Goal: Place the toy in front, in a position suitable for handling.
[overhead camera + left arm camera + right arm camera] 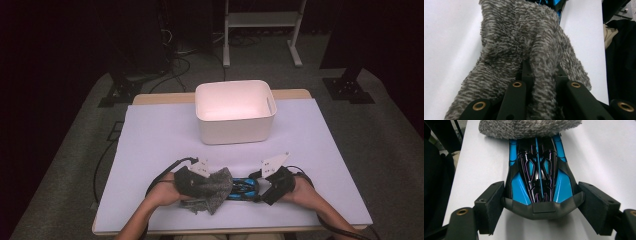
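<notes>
Left gripper [207,176]: near the table's [150,140] front edge, left of centre; jaws clamped tight on a fold of the cloth [524,45].
Cloth: grey, fuzzy, bunched at the front edge, draped over one end of the car [537,177].
Car: blue and black toy, flat on the table at the front edge, between the two grippers.
Right gripper [541,202]: right of centre; jaws wide, pads pressing both sides of the car's near end.
Bin [235,112]: white, at the back edge, centre, well apart from the rest.
</notes>
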Tool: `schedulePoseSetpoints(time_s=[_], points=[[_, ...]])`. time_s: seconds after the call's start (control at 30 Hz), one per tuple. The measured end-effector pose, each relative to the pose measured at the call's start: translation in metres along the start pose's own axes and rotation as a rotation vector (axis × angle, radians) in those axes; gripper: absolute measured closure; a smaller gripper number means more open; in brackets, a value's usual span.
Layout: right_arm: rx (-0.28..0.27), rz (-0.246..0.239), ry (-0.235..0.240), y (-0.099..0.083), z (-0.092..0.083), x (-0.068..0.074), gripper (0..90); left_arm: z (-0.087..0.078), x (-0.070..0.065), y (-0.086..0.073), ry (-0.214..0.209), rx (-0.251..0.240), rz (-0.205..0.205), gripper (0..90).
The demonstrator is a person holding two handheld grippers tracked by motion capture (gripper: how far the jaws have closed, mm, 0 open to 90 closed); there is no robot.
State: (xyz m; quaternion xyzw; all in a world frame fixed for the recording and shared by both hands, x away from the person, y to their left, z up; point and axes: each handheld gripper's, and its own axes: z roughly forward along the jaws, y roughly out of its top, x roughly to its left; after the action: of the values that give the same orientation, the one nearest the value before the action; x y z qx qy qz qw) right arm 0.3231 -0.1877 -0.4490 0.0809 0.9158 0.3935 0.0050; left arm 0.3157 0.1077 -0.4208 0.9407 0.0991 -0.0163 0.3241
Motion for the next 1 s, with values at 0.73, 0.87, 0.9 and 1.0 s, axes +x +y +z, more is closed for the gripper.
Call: schedulePoseSetpoints(time_s=[0.73, 0.87, 0.9, 1.0], points=[[0.095, -0.122, 0.107, 0.034, 0.039, 0.0, 24.3, -0.019, -0.003, -0.002, -0.014, -0.101, -0.025, 77.5], [0.103, -0.147, 0.079, 0.034, 0.042, 0.004, 24.0, -0.011, -0.006, 0.005, -0.022, -0.085, -0.005, 77.4], [0.103, -0.134, 0.07, 0.034, 0.042, 0.006, 23.7, -0.005, -0.007, 0.01, -0.023, -0.063, 0.011, 77.5], [0.09, -0.086, 0.071, 0.03, 0.034, 0.005, 21.6, 0.0, -0.01, 0.016, -0.021, -0.052, 0.028, 77.4]])
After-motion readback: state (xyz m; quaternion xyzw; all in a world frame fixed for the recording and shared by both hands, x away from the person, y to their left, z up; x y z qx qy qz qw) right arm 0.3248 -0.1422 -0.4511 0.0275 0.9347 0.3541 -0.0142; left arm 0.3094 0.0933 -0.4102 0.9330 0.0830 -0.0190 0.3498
